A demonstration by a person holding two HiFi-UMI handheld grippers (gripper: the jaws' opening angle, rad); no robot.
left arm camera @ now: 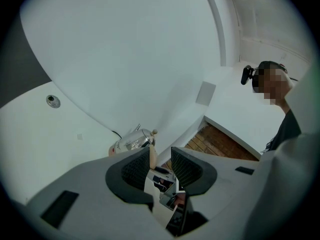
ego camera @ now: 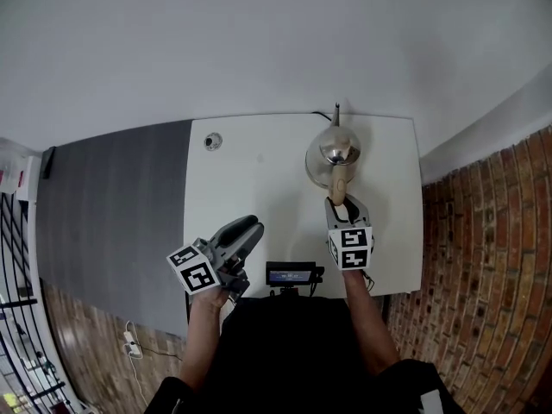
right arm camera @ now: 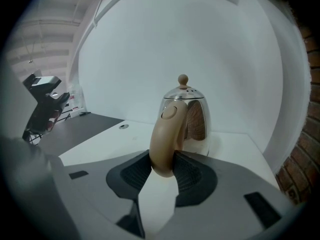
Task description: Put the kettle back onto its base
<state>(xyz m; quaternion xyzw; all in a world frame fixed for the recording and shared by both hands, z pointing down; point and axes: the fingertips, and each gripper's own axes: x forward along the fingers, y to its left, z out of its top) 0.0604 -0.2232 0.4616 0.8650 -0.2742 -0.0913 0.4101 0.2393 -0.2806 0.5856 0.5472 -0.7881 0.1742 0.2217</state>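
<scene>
- The polished steel kettle (ego camera: 332, 155) with a round wooden lid knob stands towards the far right corner of the white table (ego camera: 250, 171). Its black cord (ego camera: 323, 113) runs off the far edge.
- The right gripper (ego camera: 343, 203) pinches the kettle's curved tan handle (right arm camera: 167, 139) low down, with a ribbed pad pressed against each side.
- The left gripper (ego camera: 248, 226) hangs idle above the near edge at the left, its jaws spread with nothing between them.
- A tan rim (ego camera: 314, 172) shows beneath the steel body. I cannot tell whether that is the base, or whether the kettle already sits squarely on it.
- If the kettle is not yet seated, keep the grip firm, because the weight hangs beyond the jaws and the smooth handle could swivel. Hold the body upright, centre it over the base, and lower it straight down until it rests flat.
- Open the jaws only once the kettle stands without rocking. Then withdraw along the handle's line towards the near edge so as not to nudge it.
- Keep clear of the cord.
</scene>
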